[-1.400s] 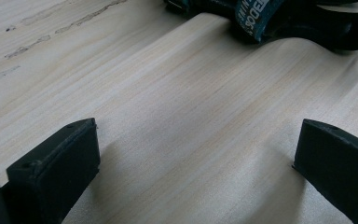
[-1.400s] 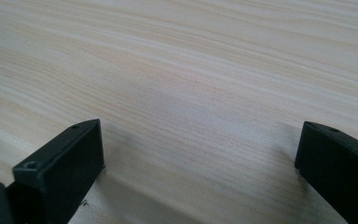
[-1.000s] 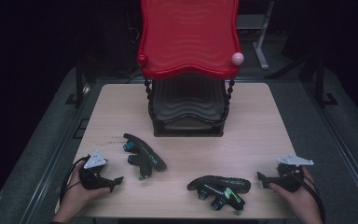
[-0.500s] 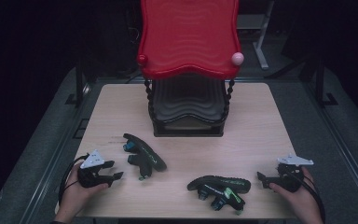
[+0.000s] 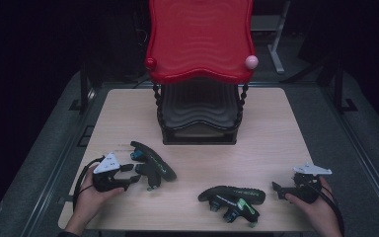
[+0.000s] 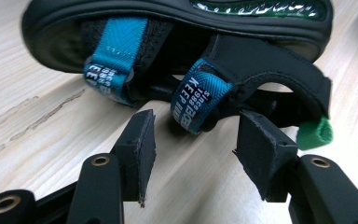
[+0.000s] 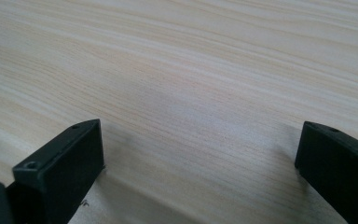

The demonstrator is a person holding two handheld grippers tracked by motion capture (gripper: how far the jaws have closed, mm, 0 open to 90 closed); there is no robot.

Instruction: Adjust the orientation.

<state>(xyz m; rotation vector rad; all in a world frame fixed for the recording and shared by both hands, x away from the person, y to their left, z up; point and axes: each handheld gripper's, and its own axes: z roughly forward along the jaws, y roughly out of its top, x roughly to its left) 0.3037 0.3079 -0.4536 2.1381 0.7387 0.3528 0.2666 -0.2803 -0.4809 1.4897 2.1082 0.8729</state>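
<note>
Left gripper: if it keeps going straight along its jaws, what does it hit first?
Probably the blue strap of the sandal on its side: it sits just ahead, centred between the open jaws of the left gripper. Depth is hard to judge, but nothing lies in between.

- left gripper [image 5: 131,174]: black body, grey three-cornered plate on top, black cable looping off it
- right gripper [image 5: 278,189]: black, same grey plate, black cable trailing
- jaws: flat black rectangular pads on black arms, brass-coloured rivets
- hands bare, no sleeves visible
</note>
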